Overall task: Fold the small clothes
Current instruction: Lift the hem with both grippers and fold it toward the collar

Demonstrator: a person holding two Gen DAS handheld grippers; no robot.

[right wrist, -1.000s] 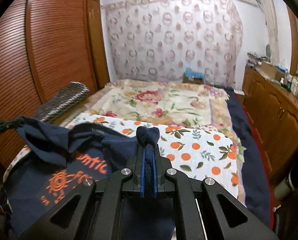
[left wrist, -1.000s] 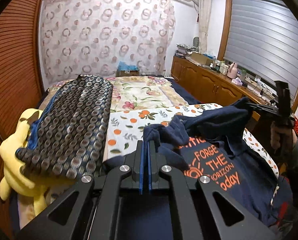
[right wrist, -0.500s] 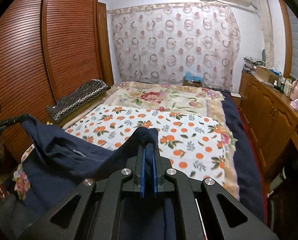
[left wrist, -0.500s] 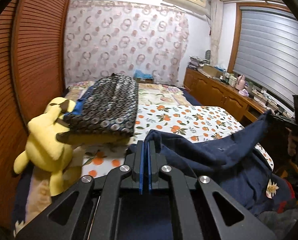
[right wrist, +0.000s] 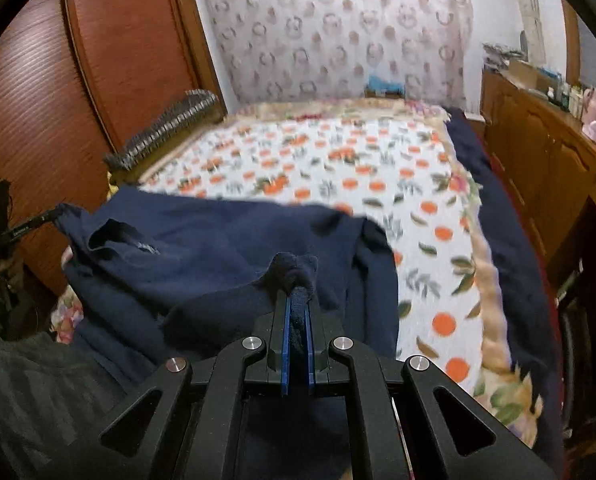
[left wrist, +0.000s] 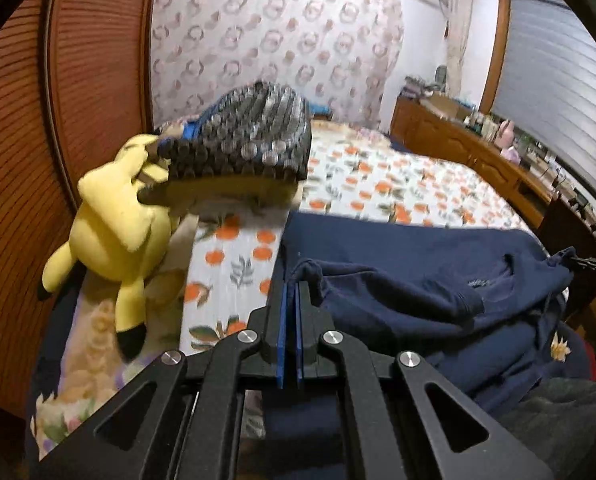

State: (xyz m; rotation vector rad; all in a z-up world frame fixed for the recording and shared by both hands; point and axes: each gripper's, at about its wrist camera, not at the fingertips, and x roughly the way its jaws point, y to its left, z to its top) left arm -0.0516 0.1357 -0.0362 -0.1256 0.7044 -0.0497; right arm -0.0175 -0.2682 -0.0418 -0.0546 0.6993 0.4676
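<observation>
the navy sweatshirt (left wrist: 417, 276) lies spread, back side up, across the near end of the bed (right wrist: 377, 168), over the orange-print sheet. the left gripper (left wrist: 291, 292) has its jaws pinched tight on one corner of the cloth, and the right gripper (right wrist: 296, 300) is likewise clamped on a bunched corner. a yellow plush toy (left wrist: 114, 220) sits at the bed's left edge beside a dark patterned folded blanket (left wrist: 250, 136).

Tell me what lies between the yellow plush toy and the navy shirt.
In the left wrist view, only a bare strip of orange-print bedspread separates the plush toy from the shirt.
</observation>
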